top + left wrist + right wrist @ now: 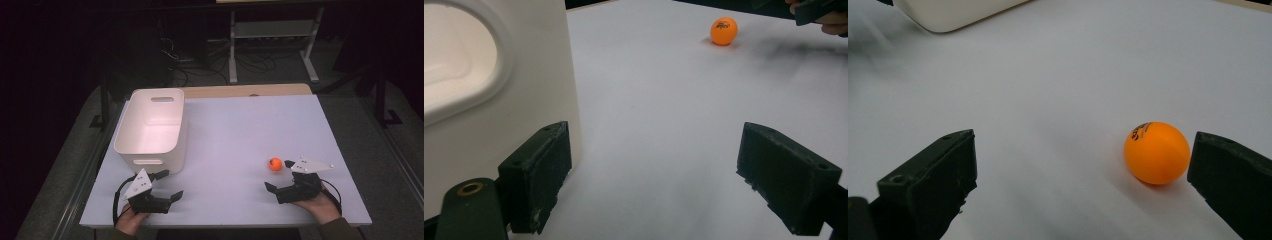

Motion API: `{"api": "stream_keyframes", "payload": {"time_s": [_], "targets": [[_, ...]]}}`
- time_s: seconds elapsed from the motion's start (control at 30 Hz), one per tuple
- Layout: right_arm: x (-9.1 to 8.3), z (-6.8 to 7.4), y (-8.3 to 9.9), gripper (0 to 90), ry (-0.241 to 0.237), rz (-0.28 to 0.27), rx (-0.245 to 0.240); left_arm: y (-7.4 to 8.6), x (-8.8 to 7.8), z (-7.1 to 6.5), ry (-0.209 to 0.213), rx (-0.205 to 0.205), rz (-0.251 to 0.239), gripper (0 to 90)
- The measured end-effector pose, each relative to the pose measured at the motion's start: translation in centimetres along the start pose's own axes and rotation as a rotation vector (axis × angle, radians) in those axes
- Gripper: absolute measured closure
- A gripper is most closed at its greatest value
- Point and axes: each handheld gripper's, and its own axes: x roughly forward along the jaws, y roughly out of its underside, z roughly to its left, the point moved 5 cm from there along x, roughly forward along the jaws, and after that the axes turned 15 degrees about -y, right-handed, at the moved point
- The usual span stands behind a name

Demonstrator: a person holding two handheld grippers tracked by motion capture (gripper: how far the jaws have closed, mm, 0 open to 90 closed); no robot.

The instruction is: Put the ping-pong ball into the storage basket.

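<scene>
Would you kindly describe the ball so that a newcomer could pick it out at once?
Start at the white table, with a white bin at its left. Near the right front corner, the right gripper rests with open jaws; the ball lies beside one of them. It is the lone small, round, orange thing.

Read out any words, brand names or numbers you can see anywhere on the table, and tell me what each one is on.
Orange ball: a dark printed mark near its top, also seen in the left gripper view, too small and blurred to read.
White bin: no print that I can see.
Table: no print that I can see.
Grey plate on the right tool: a few small dots, no words.
</scene>
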Motion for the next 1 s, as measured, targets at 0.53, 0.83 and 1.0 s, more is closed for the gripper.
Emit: {"api": "stream_keyframes", "payload": {"time_s": [0.53,0.83,1.0], "targets": [[-0.1,0.04,-0.13,0.0,0.004,-0.006,0.006,0.0,0.0,0.01,0.001,-0.001,-0.004,14.1],[-0.28,-0.22,-0.19,0.0,0.017,-0.002,0.011,-0.01,-0.01,0.02,0.001,-0.003,-0.004,14.1],[-0.29,-0.23,-0.35,0.0,0.014,0.0,0.004,0.0,0.0,0.04,0.002,-0.005,-0.003,14.1]]}}
